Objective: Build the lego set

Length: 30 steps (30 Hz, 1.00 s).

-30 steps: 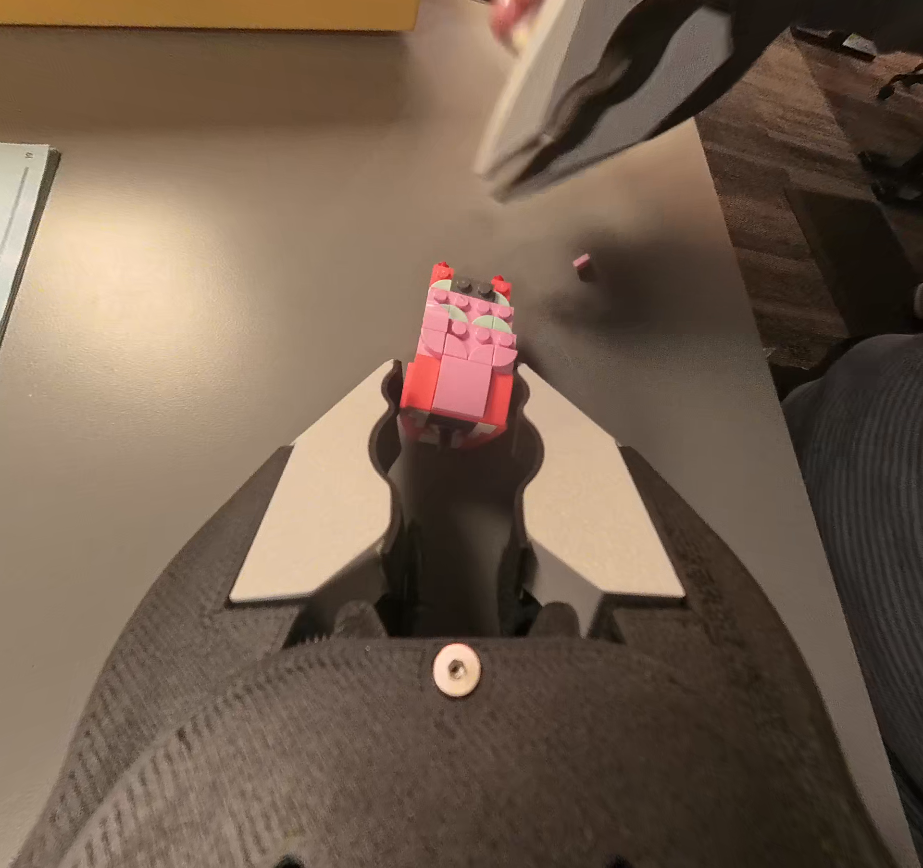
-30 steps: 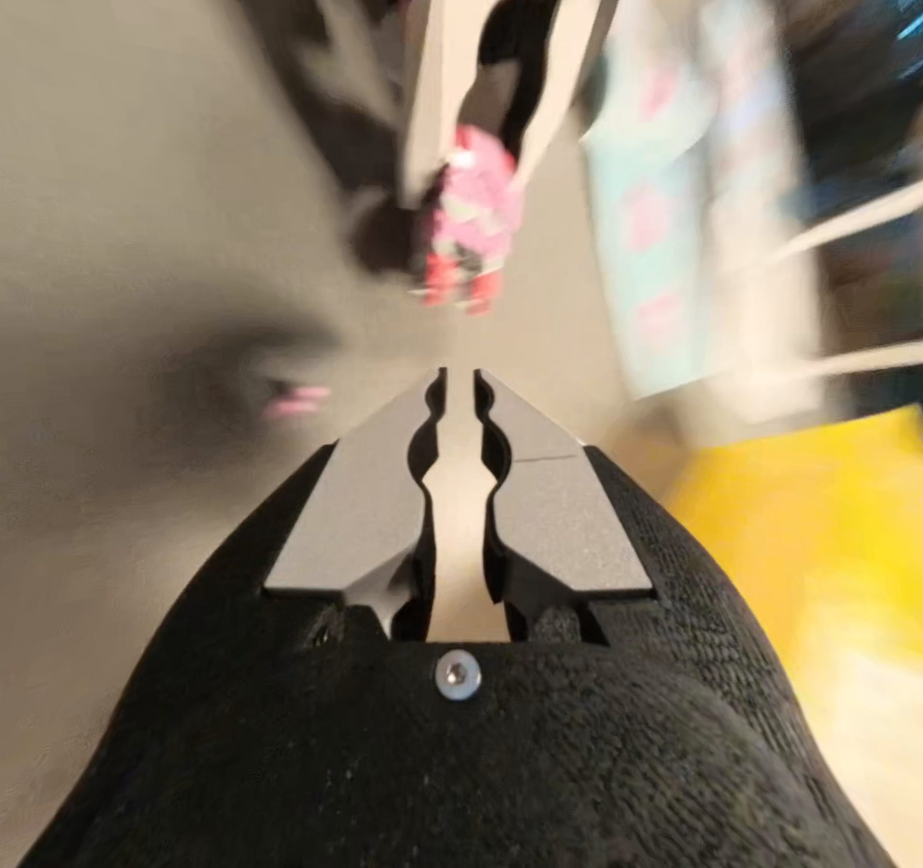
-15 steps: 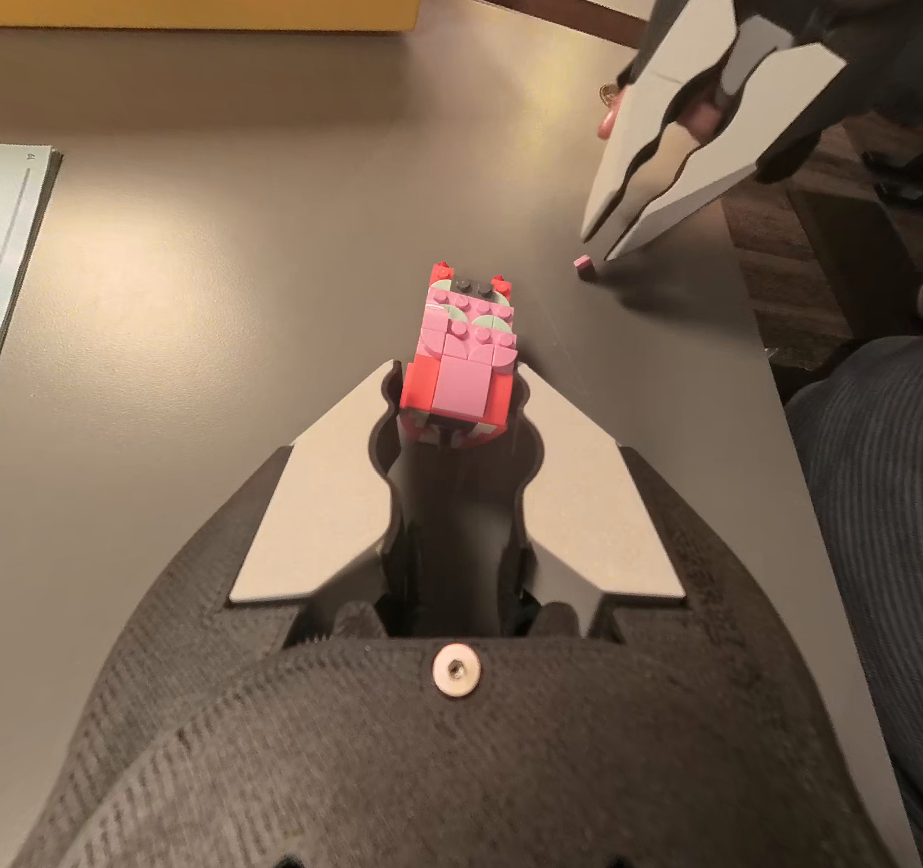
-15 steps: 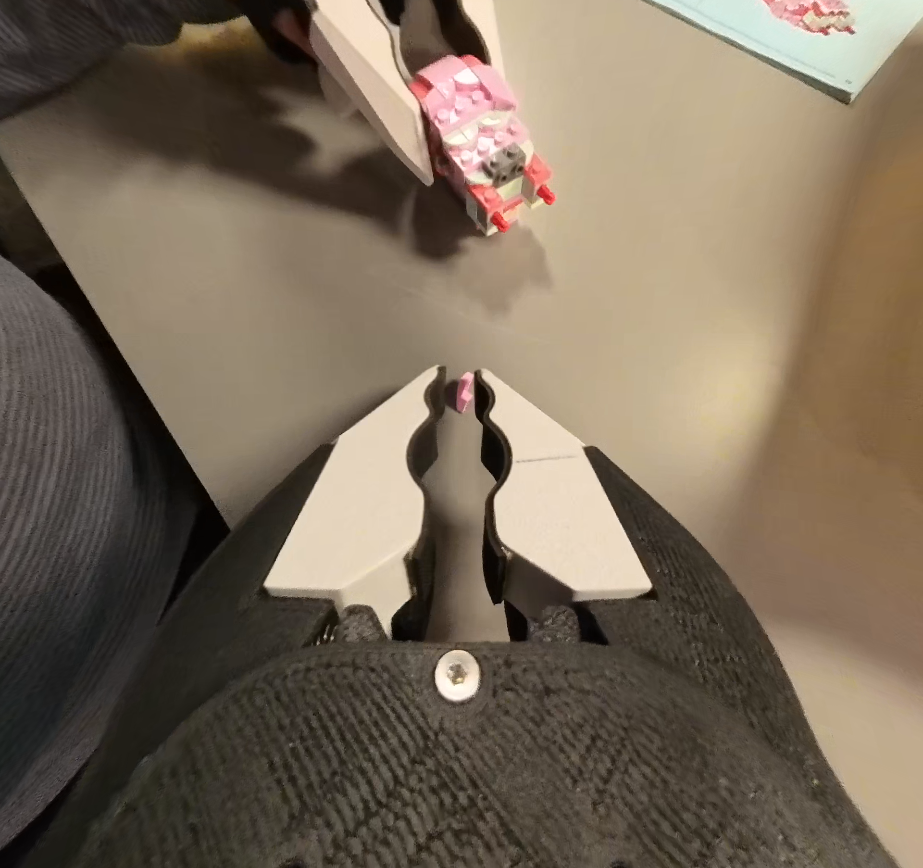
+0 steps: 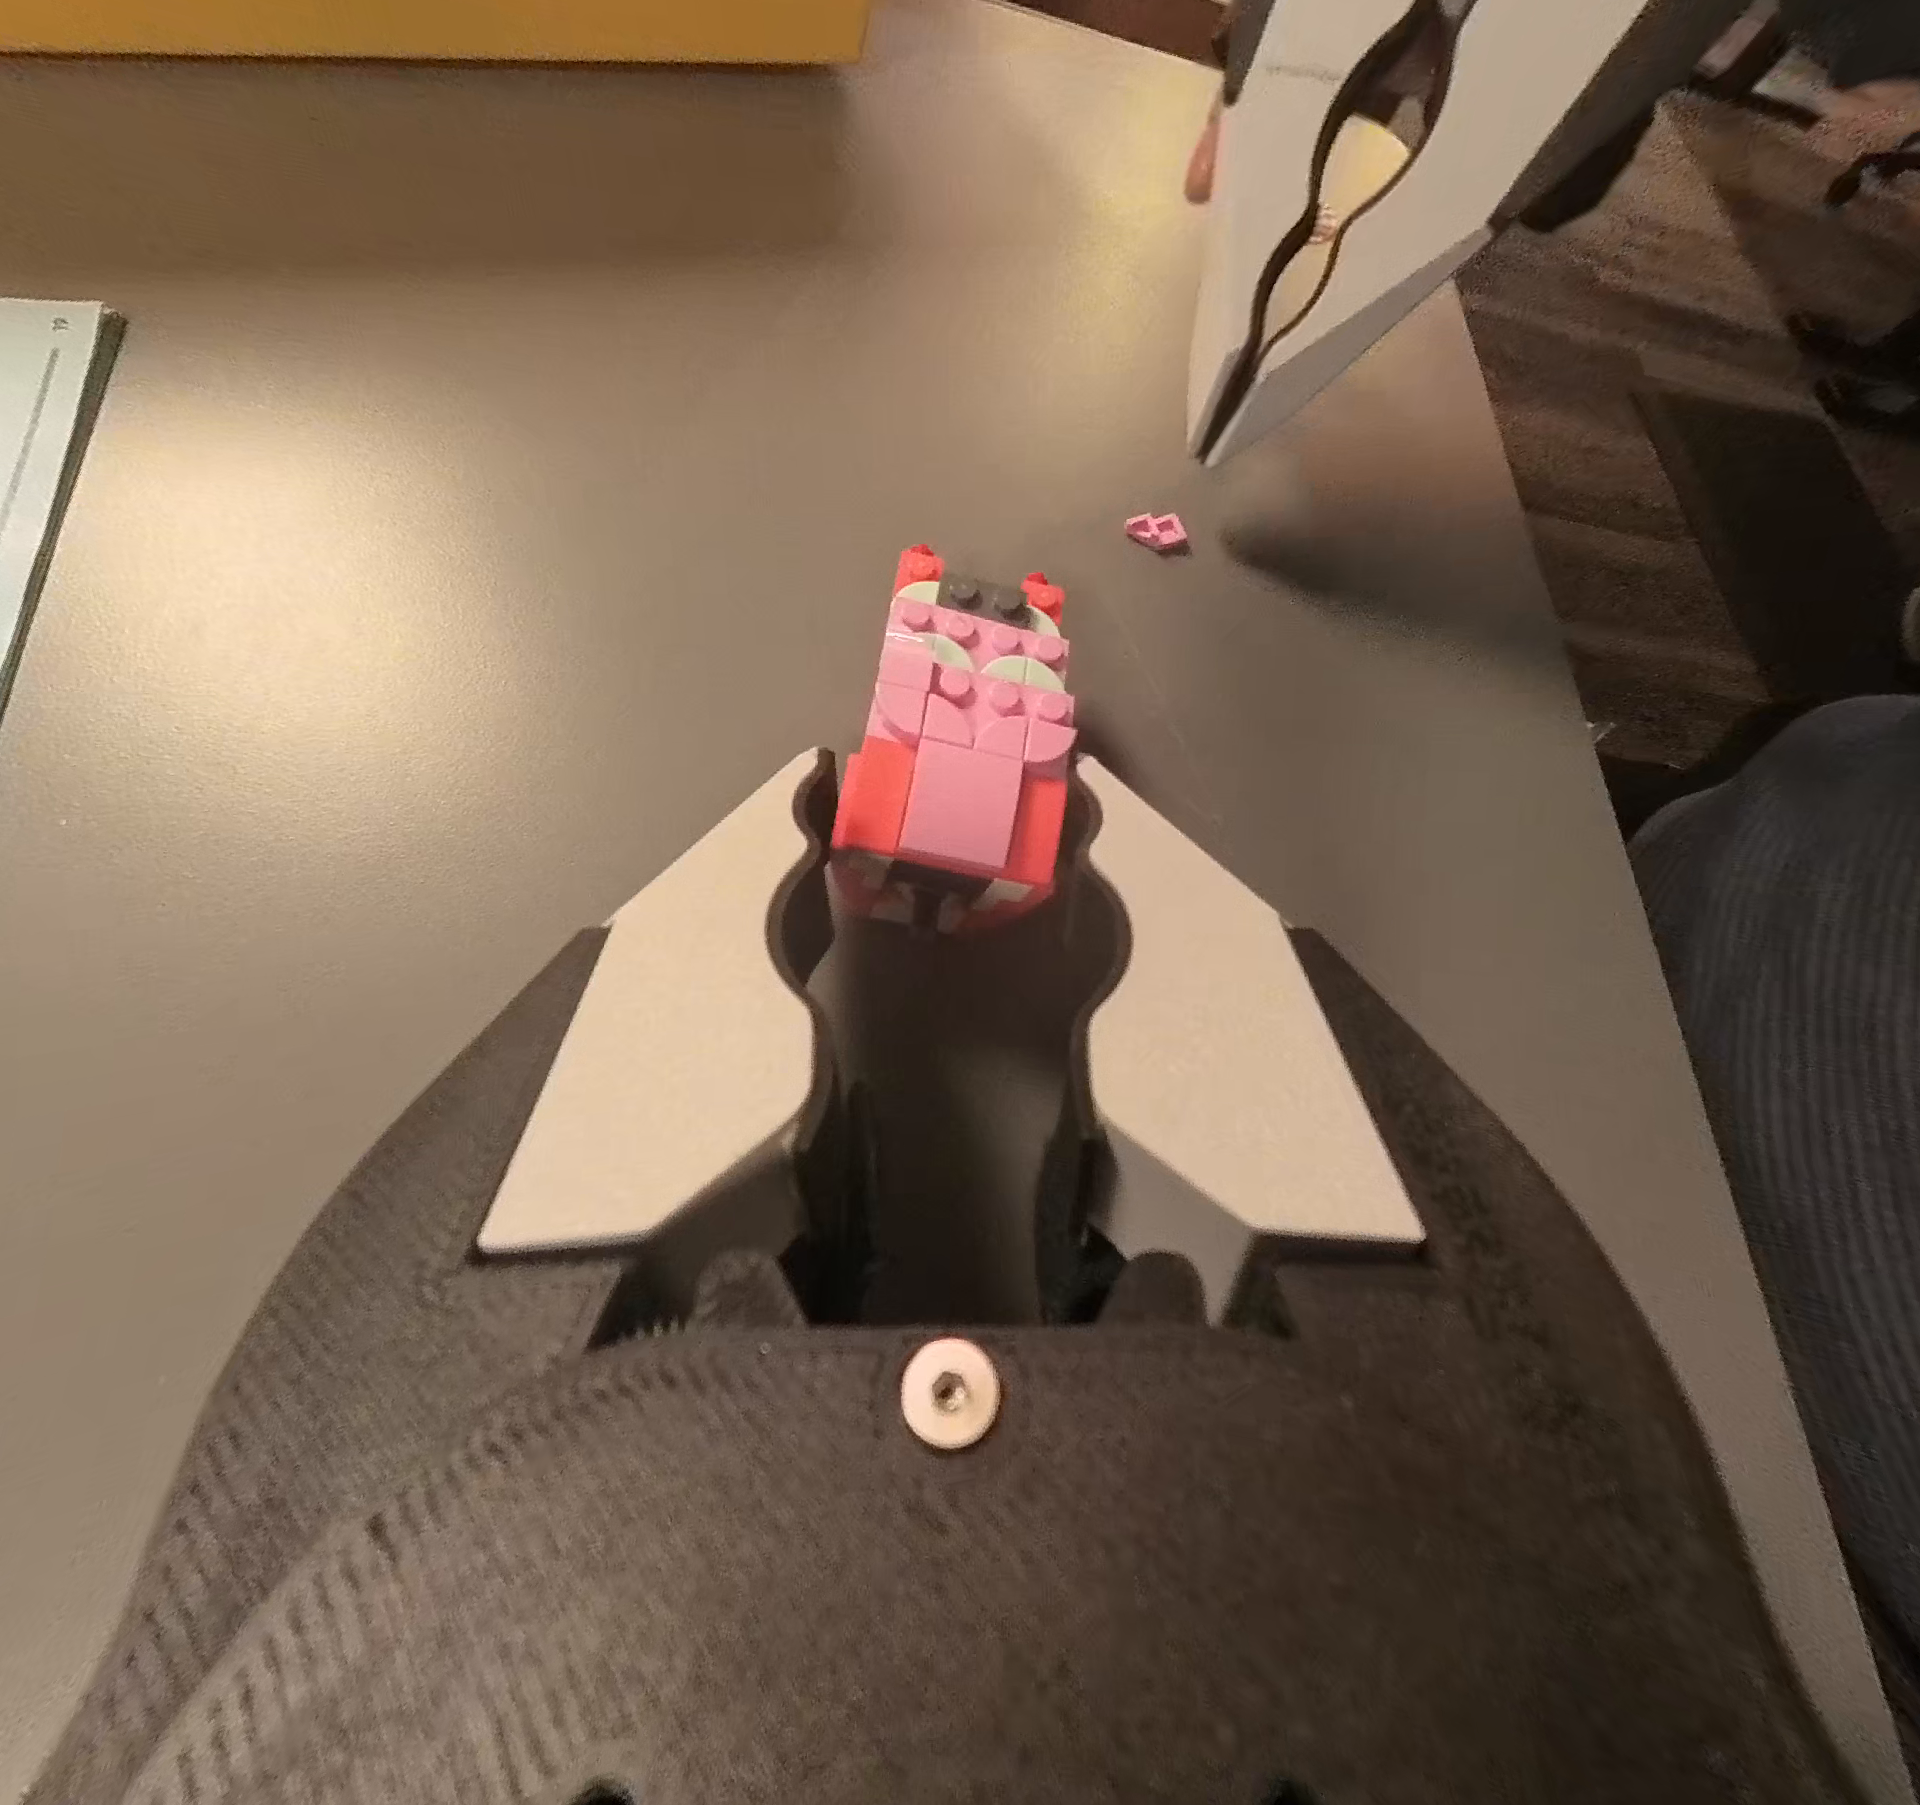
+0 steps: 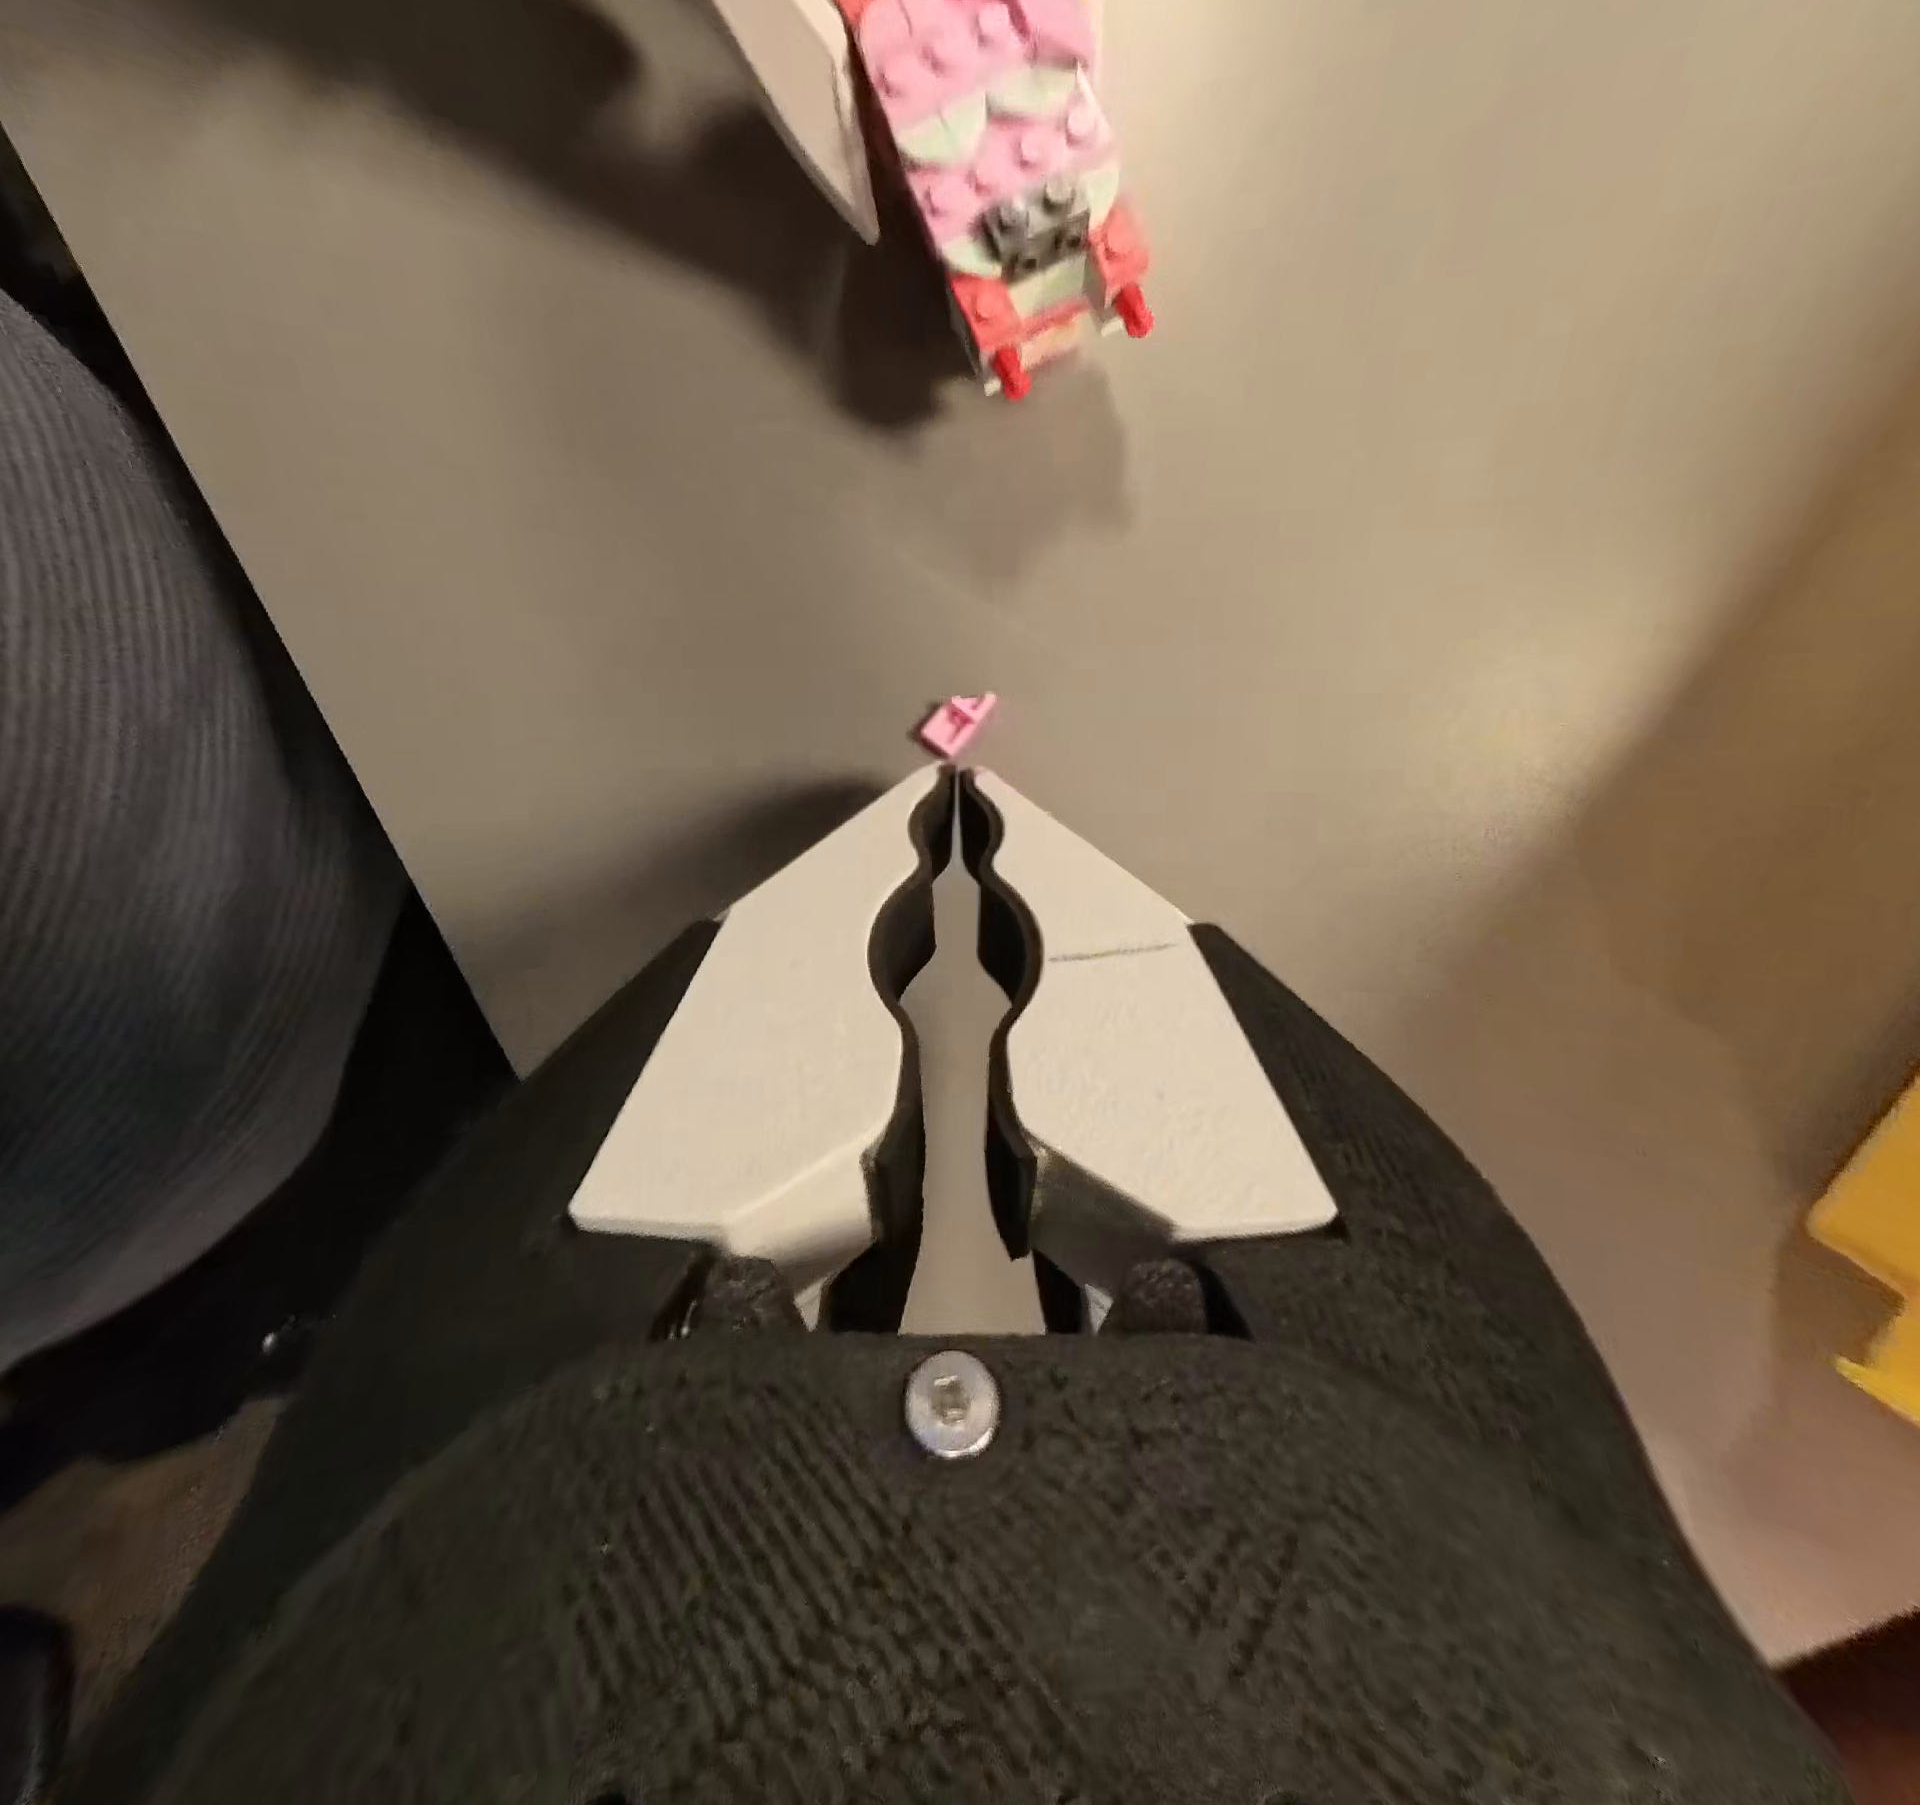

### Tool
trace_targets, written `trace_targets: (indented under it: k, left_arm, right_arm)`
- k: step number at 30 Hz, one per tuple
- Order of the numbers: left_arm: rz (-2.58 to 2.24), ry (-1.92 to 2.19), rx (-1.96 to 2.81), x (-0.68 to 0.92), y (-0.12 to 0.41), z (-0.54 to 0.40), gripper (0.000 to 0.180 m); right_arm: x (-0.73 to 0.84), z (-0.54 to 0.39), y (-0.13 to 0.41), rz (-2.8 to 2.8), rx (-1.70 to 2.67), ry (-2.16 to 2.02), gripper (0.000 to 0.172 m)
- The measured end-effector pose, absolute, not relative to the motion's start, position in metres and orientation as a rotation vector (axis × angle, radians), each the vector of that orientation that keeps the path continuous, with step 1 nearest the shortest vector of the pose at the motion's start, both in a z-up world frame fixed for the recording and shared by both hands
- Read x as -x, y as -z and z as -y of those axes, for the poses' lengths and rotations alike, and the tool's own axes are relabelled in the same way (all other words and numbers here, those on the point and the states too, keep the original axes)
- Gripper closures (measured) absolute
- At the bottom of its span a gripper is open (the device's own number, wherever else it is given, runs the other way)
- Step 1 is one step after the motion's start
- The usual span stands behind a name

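In the left wrist view, a studded pink and red brick model [image 5: 971, 716] is gripped at its red rear between the left gripper [image 5: 956, 799] jaws, above the smooth grey counter [image 5: 468, 560]. In the right wrist view, the right gripper [image 6: 954, 776] jaws are clenched, nothing between them; a tiny pink piece [image 6: 958, 722] lies loose on the counter just beyond the tips.
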<state>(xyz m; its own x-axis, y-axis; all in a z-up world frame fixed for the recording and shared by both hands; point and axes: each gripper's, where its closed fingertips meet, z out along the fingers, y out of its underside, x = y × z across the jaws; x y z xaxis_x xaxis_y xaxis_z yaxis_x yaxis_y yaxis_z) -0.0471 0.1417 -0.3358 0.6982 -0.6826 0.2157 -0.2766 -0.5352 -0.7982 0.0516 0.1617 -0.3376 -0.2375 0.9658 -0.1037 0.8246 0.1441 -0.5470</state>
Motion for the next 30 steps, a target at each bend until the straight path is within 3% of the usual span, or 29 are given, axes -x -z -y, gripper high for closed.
trace_targets:
  k: [5, 8, 18, 22, 25, 30]
  left_arm:
    - [-0.732, 0.664, 2.126, 0.047, 0.336, -0.142, 0.138]
    - [-0.733, 0.663, 2.126, 0.047, 0.336, -0.141, 0.138]
    - [-0.669, 0.537, 2.111, 0.056, 0.334, -0.15, 0.136]
    - [-0.671, 0.482, 1.998, 0.058, 0.318, -0.148, 0.1]
    - [-0.629, 0.512, 1.829, 0.057, 0.284, -0.145, 0.104]
    - [-0.697, 0.668, 1.68, 0.021, 0.257, -0.128, 0.13]
  right_arm:
    - [-0.048, -0.156, 0.349, 2.09, 1.856, -0.744, 0.153]
    - [-0.043, -0.153, 0.347, 1.917, 1.936, -0.781, 0.151]
    - [-0.04, -0.159, 0.351, 1.769, 1.921, -0.545, 0.16]
    - [-0.043, -0.165, 0.352, 1.815, 1.911, -0.486, 0.167]
    - [-0.034, -0.172, 0.338, 1.884, 1.602, -0.394, 0.167]
    - [-0.006, -0.152, 0.279, 1.879, 0.738, -0.206, 0.167]
